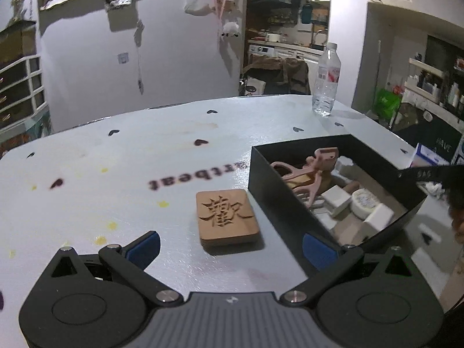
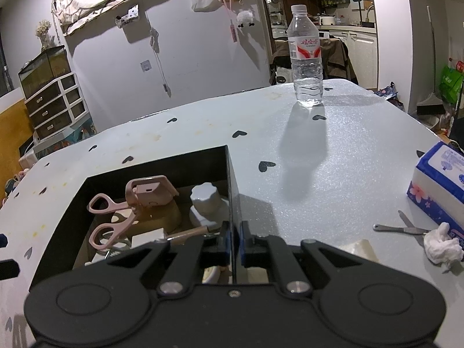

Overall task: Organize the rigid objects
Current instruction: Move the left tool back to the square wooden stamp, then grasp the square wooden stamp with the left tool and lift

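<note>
While most of the rigid things are already lying in the black box (image 1: 278, 191), among them the pink scissors (image 2: 108, 220), the carved wooden block (image 1: 224, 217) is still being left out on the bench (image 1: 116, 174), just beside the box's left wall. It is being framed by the left claw (image 1: 230, 248), whose blue pads are standing wide apart and empty. The box's right wall is being clamped by the right claw (image 2: 234, 243). The lower box contents are being hidden by the claw bodies.
</note>
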A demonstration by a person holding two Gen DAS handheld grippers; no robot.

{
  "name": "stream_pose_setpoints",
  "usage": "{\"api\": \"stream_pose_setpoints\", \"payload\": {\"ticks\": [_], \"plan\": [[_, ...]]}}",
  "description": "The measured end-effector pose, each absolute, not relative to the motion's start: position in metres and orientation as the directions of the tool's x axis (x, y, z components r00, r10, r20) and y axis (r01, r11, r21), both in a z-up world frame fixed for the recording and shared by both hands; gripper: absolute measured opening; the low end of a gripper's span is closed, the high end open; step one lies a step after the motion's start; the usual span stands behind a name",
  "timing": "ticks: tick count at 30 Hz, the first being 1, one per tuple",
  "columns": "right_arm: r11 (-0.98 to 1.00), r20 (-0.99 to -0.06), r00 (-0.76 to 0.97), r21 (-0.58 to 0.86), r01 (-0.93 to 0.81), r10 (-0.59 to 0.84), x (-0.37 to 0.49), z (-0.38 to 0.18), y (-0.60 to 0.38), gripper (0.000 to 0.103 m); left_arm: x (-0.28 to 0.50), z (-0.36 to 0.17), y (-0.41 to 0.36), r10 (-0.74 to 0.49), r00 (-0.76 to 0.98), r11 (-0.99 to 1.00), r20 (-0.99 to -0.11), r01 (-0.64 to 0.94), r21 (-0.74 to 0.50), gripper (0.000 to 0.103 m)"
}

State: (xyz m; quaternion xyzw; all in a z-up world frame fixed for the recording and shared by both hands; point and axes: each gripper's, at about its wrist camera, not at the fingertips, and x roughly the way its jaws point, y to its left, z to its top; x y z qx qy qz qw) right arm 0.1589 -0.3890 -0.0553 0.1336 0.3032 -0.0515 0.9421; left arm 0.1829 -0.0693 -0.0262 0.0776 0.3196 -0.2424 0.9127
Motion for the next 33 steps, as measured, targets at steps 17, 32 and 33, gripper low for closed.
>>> {"api": "stream_pose_setpoints", "payload": {"ticks": [17,32,33], "plan": [[0.960,-0.592,0.805,0.209,0.186,-0.027,0.160,-0.054,-0.386,0.006,0.238,-0.070,-0.096,-0.426,0.624,0.809,-0.655,0.587,0.034,0.080],[0.959,-0.590,0.807,0.215,0.183,-0.022,0.160,-0.055,-0.386,0.006,0.220,-0.069,-0.030,-0.257,0.701,0.944,-0.665,0.329,-0.018,0.069],[0.959,-0.590,0.807,0.215,0.183,-0.022,0.160,-0.055,-0.386,0.006,0.215,-0.068,-0.025,-0.235,0.707,0.954,-0.667,0.298,-0.020,0.069]]}}
